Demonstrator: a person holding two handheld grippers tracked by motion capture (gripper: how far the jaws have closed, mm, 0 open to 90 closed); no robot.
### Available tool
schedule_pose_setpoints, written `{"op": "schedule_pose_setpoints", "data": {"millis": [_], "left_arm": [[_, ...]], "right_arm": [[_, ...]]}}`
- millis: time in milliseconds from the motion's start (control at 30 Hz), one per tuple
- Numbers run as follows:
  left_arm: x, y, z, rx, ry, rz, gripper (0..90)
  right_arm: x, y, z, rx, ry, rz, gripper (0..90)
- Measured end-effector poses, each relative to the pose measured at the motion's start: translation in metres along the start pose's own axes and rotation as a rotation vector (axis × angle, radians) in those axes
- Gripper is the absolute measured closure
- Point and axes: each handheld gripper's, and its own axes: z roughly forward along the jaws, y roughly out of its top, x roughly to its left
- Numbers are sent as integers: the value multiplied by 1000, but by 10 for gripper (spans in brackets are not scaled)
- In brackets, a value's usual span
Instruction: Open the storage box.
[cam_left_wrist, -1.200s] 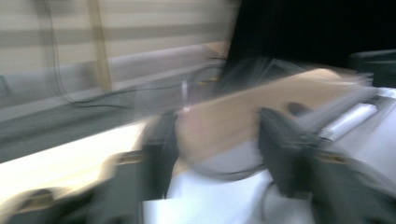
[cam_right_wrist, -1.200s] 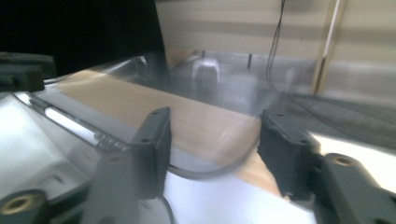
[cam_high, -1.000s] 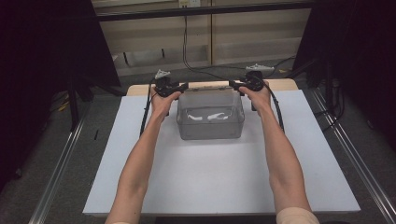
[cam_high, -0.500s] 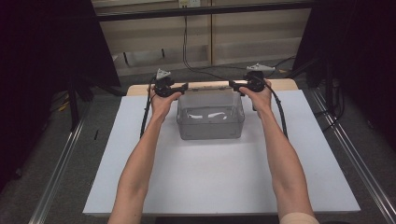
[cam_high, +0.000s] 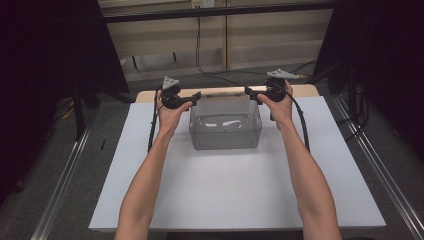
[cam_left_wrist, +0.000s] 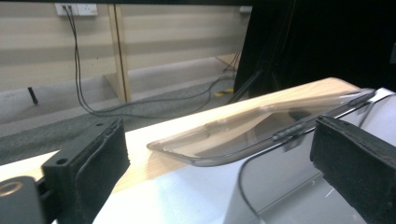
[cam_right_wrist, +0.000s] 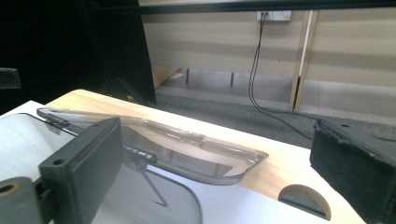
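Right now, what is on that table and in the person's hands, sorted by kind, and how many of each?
Clear plastic box, with its hinged lid swung open toward the back: 1
White mat under the box: 1
Handheld grippers, left gripper and right gripper, both with jaws open and nothing between the pads: 2
Total: 4

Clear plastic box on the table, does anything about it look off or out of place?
Nothing stands out. The clear plastic box sits square and upright on the white board, its hinged lid swung open behind it. The left gripper and right gripper have just been opening, nothing between their jaws.
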Motion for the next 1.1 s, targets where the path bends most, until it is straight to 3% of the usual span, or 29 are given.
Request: {"op": "schedule_pose_setpoints", "data": {"millis": [67, 200, 233, 267, 333, 400, 600, 733, 800, 1033, 1100], "left_arm": [[-2, -1, -4, -10, -18, 6, 36], [-5, -4, -14, -23, -15, 17, 35], [-4, -5, -16, -29, -16, 15, 36], [-4, -6, -18, -37, -20, -6, 35], [-4, -9, -23, -51, -14, -10, 34], [-5, -10, -27, -59, -19, -16, 29], [-11, -13, -41, -76, -26, 7, 47], [-17, -15, -50, -86, 1, 43, 44], [-20, -16, -54, -95, -7, 55, 44], [-25, -16, -69, -136, 11, 69, 34], [-25, -17, -75, -157, 4, 51, 34]], "right_arm": [[4, 0, -3, -10, 2, -13, 14], [8, -2, -9, -21, -7, -22, 7], [9, -3, -10, -21, -13, -13, 7], [10, -3, -11, -21, -20, -19, 6], [13, -4, -14, -22, -40, -45, 14], [15, -4, -19, -32, -33, -48, 15], [21, -4, -30, -41, -34, -70, 15], [23, -7, -34, -45, -28, -73, 15], [24, -9, -36, -45, -31, -76, 16], [34, -5, -53, -79, -42, -102, 19], [36, -5, -59, -91, -48, -107, 19]]}}
